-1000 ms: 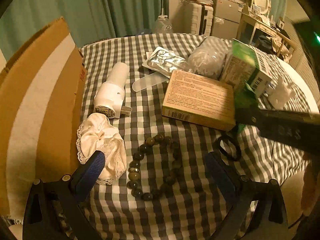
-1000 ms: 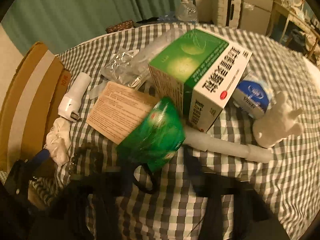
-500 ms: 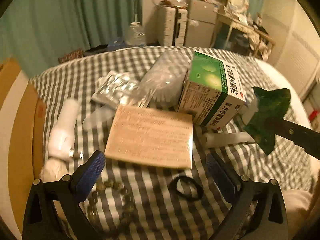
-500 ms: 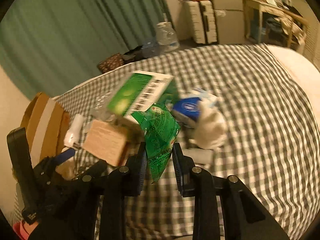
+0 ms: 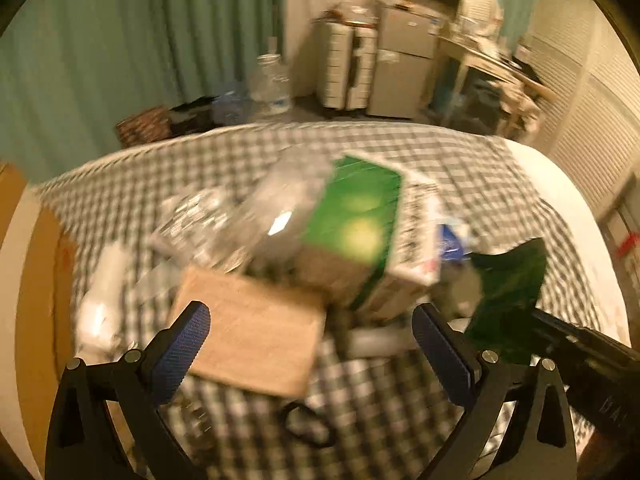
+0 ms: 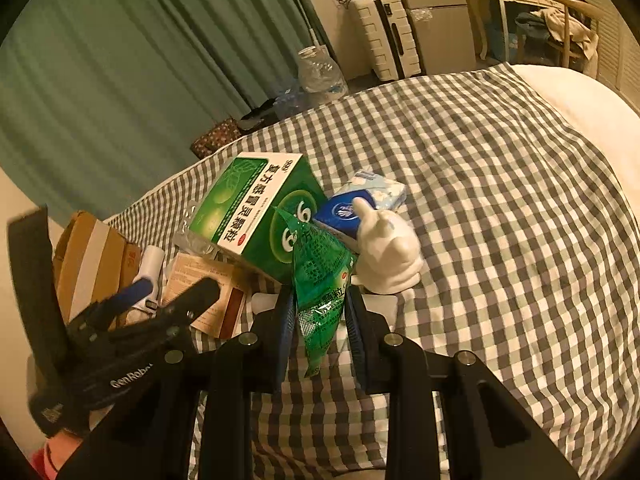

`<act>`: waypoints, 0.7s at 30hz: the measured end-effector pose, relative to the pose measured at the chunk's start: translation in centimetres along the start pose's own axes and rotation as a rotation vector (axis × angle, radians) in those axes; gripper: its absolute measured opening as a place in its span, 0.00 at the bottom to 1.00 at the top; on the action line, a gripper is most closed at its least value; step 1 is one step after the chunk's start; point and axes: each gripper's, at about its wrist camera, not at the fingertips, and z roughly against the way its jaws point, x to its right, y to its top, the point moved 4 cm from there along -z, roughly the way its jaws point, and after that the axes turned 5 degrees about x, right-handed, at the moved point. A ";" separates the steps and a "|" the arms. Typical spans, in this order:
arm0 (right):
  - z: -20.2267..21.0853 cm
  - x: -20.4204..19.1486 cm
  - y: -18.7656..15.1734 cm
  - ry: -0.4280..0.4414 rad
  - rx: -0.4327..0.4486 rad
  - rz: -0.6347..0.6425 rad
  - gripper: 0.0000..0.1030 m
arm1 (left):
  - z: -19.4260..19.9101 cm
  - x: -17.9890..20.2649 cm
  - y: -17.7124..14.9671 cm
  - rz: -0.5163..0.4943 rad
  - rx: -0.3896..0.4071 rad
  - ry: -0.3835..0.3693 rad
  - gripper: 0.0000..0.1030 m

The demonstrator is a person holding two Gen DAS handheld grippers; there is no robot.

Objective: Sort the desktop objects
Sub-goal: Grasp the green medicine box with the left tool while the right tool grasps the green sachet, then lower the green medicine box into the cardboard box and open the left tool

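My right gripper (image 6: 318, 312) is shut on a green foil sachet (image 6: 320, 280) and holds it above the checked tablecloth (image 6: 500, 220); the sachet also shows at the right of the blurred left wrist view (image 5: 508, 292). My left gripper (image 5: 316, 344) is open and empty above a tan flat box (image 5: 248, 336). Behind it stands a green medicine box (image 5: 356, 232), also in the right wrist view (image 6: 256, 216). A white hand-shaped figure (image 6: 388, 256) and a blue tissue pack (image 6: 360, 204) lie beside the green box.
A cardboard box (image 5: 24, 280) stands at the table's left edge. A clear plastic bag (image 5: 276, 208), a white plug device (image 5: 100, 292), a black ring (image 5: 308, 426) and a white tube (image 5: 376, 340) lie on the cloth. Curtains and furniture stand beyond the table.
My right gripper has lifted the sachet higher and back from the pile. My left gripper has swung to the right and up, away from the bead bracelet and the cloth bundle.
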 end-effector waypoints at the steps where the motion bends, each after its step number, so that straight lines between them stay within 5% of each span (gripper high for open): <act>1: 0.3 0.3 0.1 -0.002 0.007 -0.008 0.24 | -0.2 0.7 0.4 -0.025 0.005 -0.017 1.00; 12: 1.6 3.5 0.4 -0.043 0.040 -0.068 0.24 | -5.6 3.0 3.3 -0.099 -0.020 -0.079 1.00; 15: 1.3 3.4 0.3 -0.027 0.027 -0.059 0.24 | -5.9 2.8 3.4 -0.089 -0.021 -0.096 0.81; 18: 0.9 3.7 0.0 -0.028 -0.007 -0.071 0.24 | -6.1 2.7 3.4 -0.081 -0.036 -0.110 0.81; 21: 1.0 4.6 -0.1 -0.040 -0.019 -0.102 0.47 | -5.5 2.8 3.5 -0.094 -0.033 -0.090 0.80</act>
